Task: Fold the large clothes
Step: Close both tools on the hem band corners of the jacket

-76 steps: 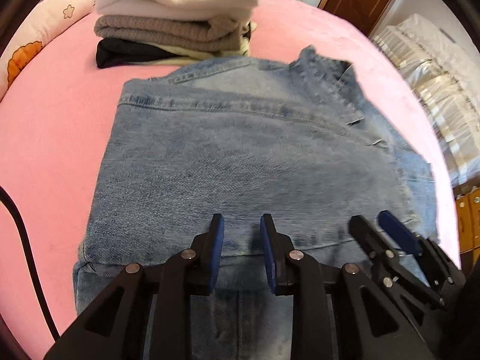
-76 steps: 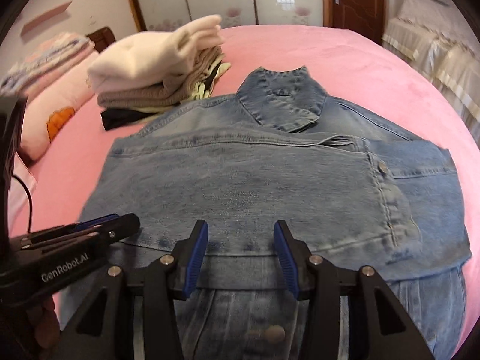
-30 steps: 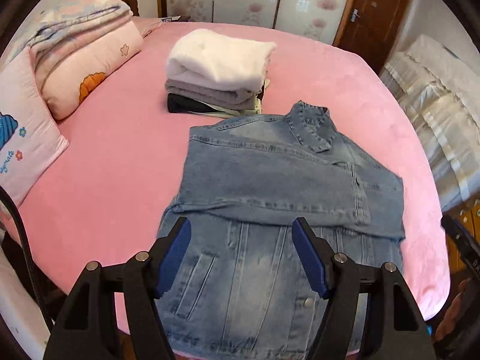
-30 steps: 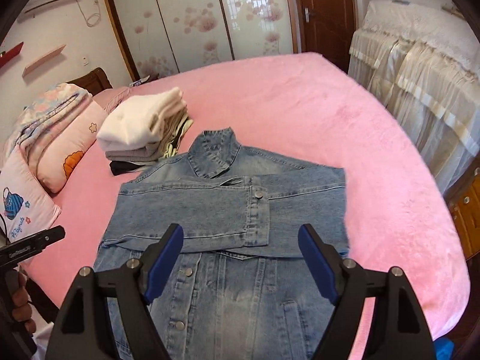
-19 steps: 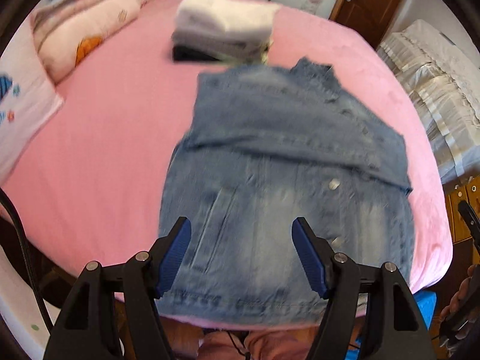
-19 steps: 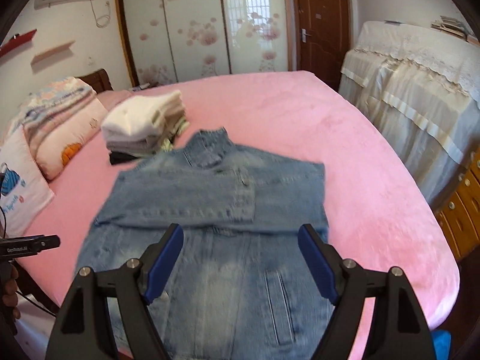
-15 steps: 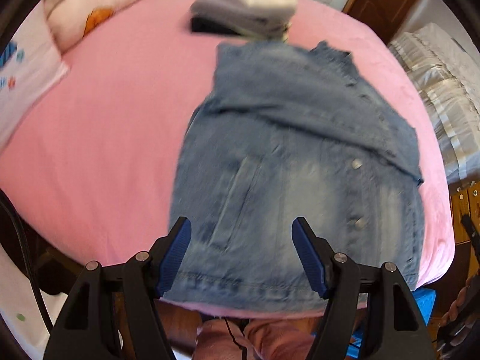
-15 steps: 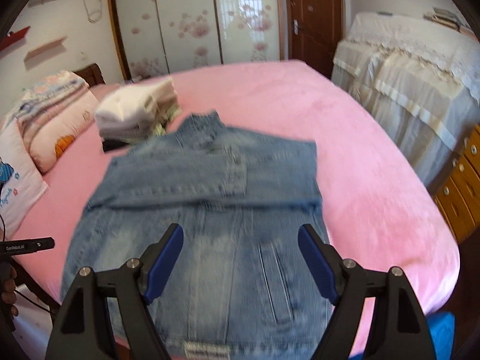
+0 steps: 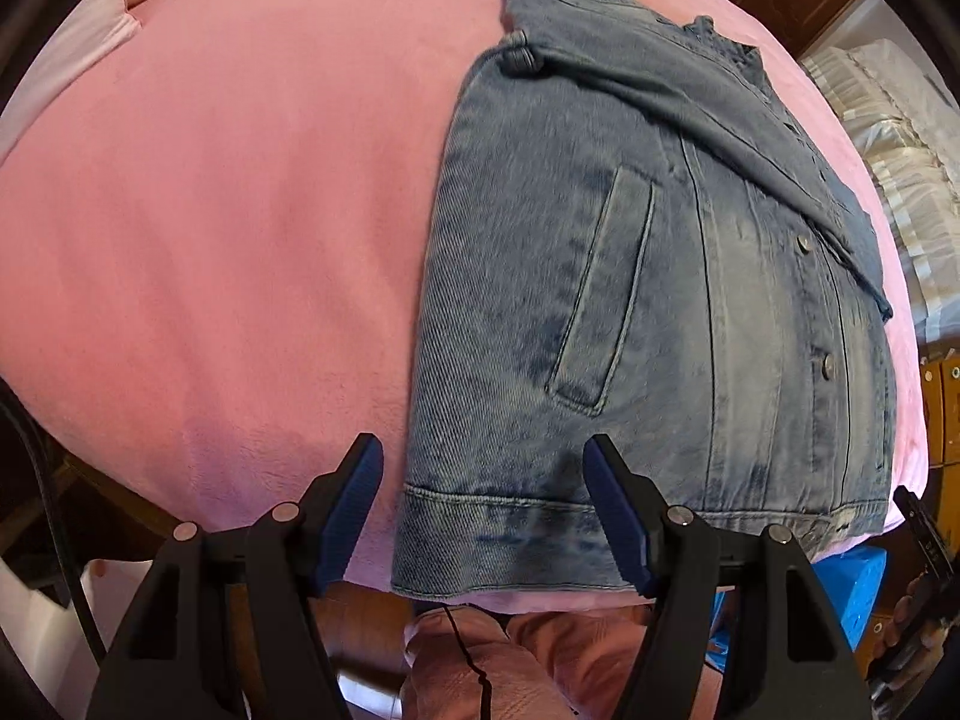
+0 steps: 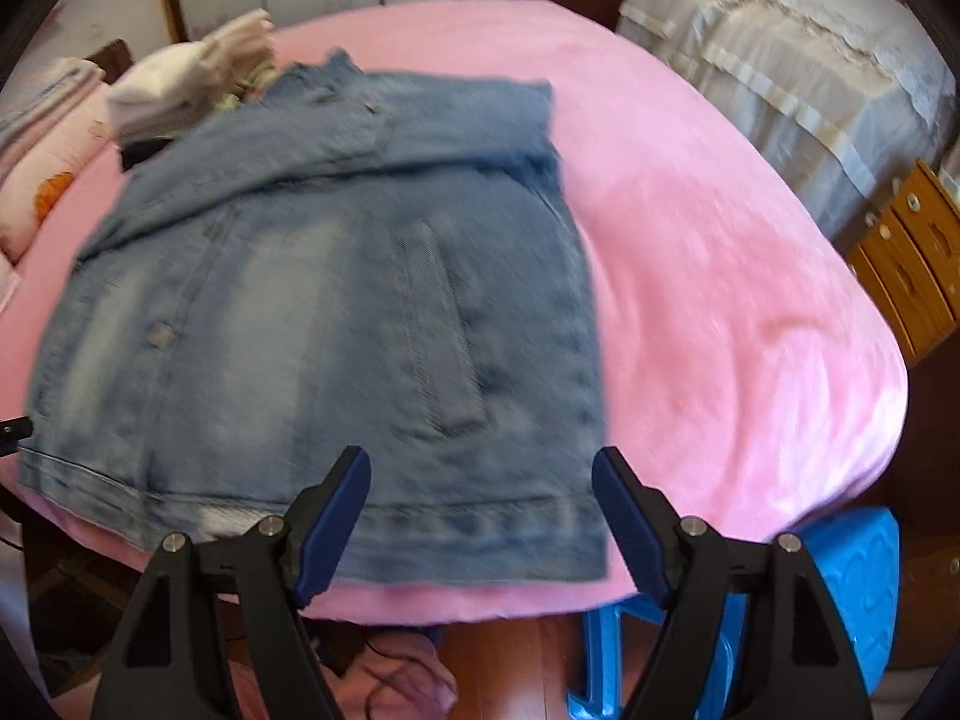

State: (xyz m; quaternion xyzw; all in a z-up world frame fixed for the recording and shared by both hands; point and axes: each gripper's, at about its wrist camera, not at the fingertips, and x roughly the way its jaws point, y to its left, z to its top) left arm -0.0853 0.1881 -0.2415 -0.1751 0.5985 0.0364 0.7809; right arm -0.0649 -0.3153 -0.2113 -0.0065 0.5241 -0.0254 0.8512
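A blue denim jacket (image 9: 660,276) lies flat on the pink bed (image 9: 228,210), sleeves folded across its chest, its hem at the bed's near edge. My left gripper (image 9: 483,510) hovers open over the hem's left corner, with nothing between its blue pads. In the right wrist view the same jacket (image 10: 336,312) is blurred by motion. My right gripper (image 10: 480,510) hangs over the hem's right corner; its jaws are closing a little but stand wide, and the pads do not press on the cloth.
A stack of folded clothes (image 10: 192,84) sits beyond the jacket's collar, with pillows (image 10: 42,168) to its left. A blue plastic stool (image 10: 834,576) stands on the wooden floor by the bed's edge. A covered sofa (image 10: 780,60) and a wooden drawer unit (image 10: 912,252) stand at right.
Both grippers have come down and back from over the folded sleeves to the jacket's hem at the bed's near edge. The jacket has not moved.
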